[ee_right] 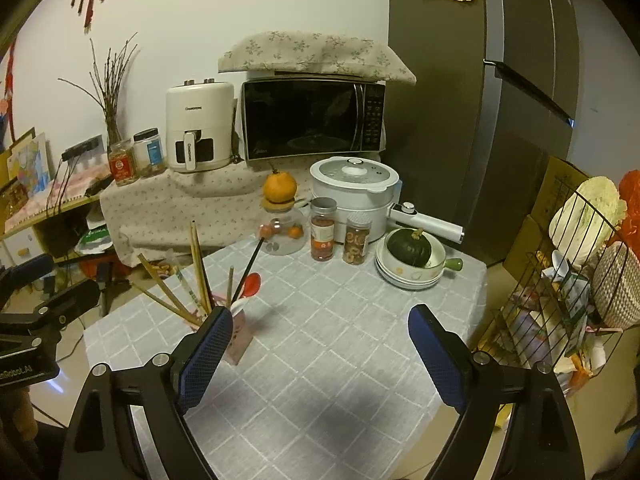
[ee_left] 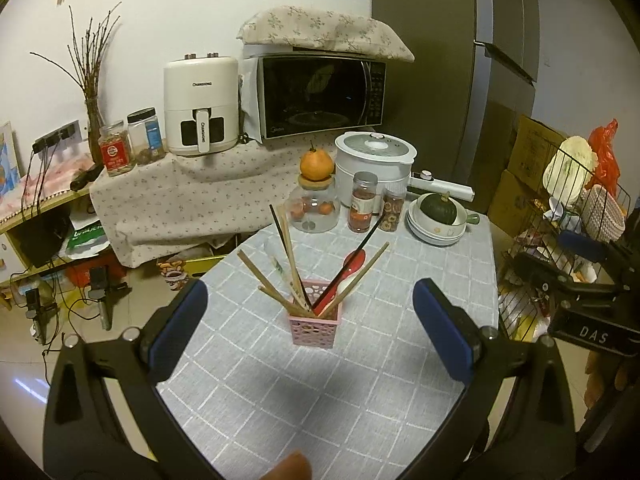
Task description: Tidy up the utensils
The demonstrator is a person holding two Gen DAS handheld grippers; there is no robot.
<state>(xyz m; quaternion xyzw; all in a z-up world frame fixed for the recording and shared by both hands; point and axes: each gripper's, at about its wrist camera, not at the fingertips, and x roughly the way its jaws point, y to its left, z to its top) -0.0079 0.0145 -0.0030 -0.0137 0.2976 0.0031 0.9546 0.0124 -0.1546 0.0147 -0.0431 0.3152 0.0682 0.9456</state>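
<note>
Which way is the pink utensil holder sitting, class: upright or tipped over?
Upright: the pink utensil holder stands on the tablecloth, chopsticks and red spoon sticking up out of it.

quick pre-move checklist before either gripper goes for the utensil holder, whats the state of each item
1. Left gripper open and holding nothing: ok.
2. Right gripper open and holding nothing: ok.
3. Pink holder upright on the table: ok.
4. Chopsticks and red spoon already in the holder: ok; they fan outward, so a gripper could bump them.
5. No utensils left lying on the cloth: ok in the parts that show.
6. Jars and stacked bowls stand apart from the holder: ok.
</note>
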